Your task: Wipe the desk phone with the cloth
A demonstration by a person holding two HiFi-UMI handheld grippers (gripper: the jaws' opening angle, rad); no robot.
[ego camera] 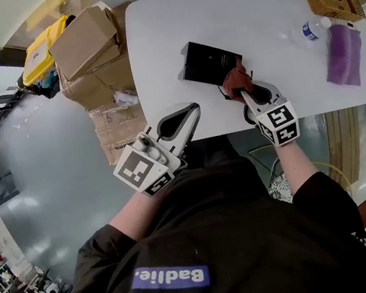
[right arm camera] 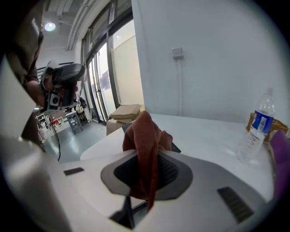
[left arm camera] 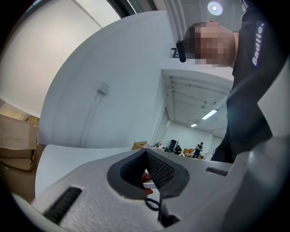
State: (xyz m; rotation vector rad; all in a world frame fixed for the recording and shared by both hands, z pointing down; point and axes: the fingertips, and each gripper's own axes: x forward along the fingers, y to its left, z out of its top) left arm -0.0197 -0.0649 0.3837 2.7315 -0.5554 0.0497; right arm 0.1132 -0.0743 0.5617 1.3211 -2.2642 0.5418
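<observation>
On the white table [ego camera: 251, 12] the right gripper [ego camera: 242, 91] pinches a cloth [ego camera: 234, 79] at the phone [ego camera: 209, 63], 1 bottle [ego camera: 309, 30] and a basket [ego camera: 334, 0] beyond to its right; left gripper [ego camera: 191, 110] closed, empty.

The desk phone [ego camera: 211, 62] is a flat, black, rectangular unit. It lies on the white table [ego camera: 258, 11], turned at a slant and close to the near edge. The cloth [ego camera: 234, 79] is rust-red and bunched into a crumpled wad, pinched between the closed jaws of the right gripper [ego camera: 240, 89]. Its folded top stands up beyond the jaws and touches the phone's near right corner.
</observation>
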